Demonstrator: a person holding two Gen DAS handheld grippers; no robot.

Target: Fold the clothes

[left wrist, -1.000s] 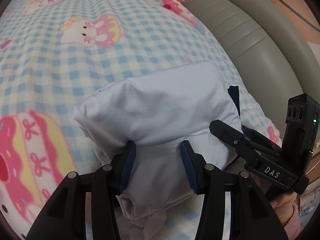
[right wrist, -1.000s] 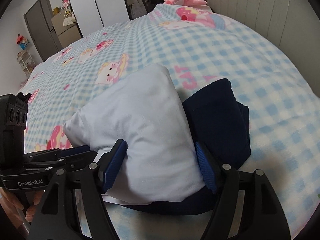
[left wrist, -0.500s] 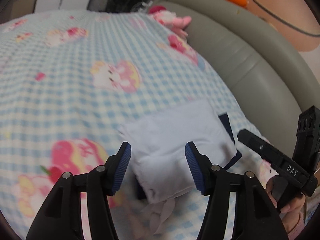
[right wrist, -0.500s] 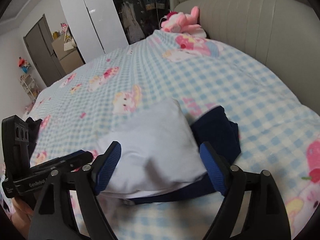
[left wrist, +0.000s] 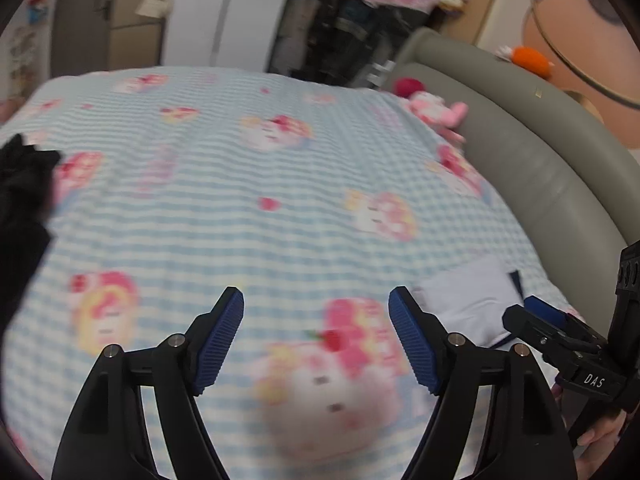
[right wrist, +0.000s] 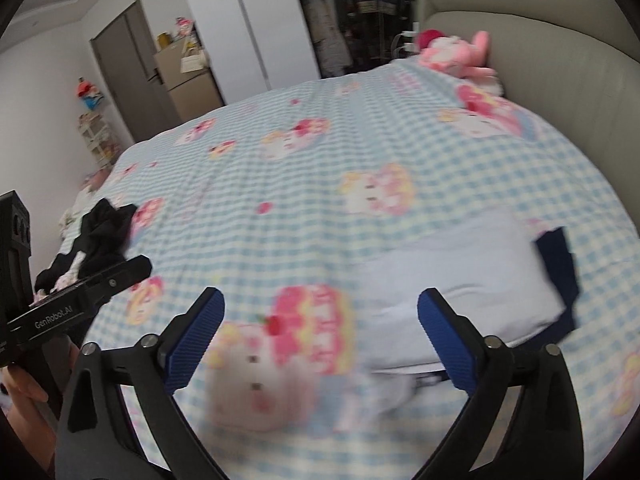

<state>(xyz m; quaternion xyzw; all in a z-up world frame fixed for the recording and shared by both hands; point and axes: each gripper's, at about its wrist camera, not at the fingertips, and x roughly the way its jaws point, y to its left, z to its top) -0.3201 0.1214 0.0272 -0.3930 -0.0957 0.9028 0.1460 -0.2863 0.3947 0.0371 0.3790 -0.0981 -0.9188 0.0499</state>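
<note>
A folded pale blue garment lies on top of a folded navy one at the right side of the bed; the left wrist view shows this pale blue garment small at the right. A crumpled black garment sits far left on the bed, and in the left wrist view the black garment shows at the edge. My left gripper hangs above bare bedspread, jaws opening, nothing between them. My right gripper is lifted off the folded pile, jaws opening, empty.
The bed wears a blue checked cartoon-print cover. A pink plush toy lies by the grey padded headboard. White wardrobe doors and a grey door stand beyond the bed. A hand holds the left gripper's handle.
Both grippers let go of the folded pale blue garment, opened wide, rose and swung left away from it. The black garment has come into view at the left.
</note>
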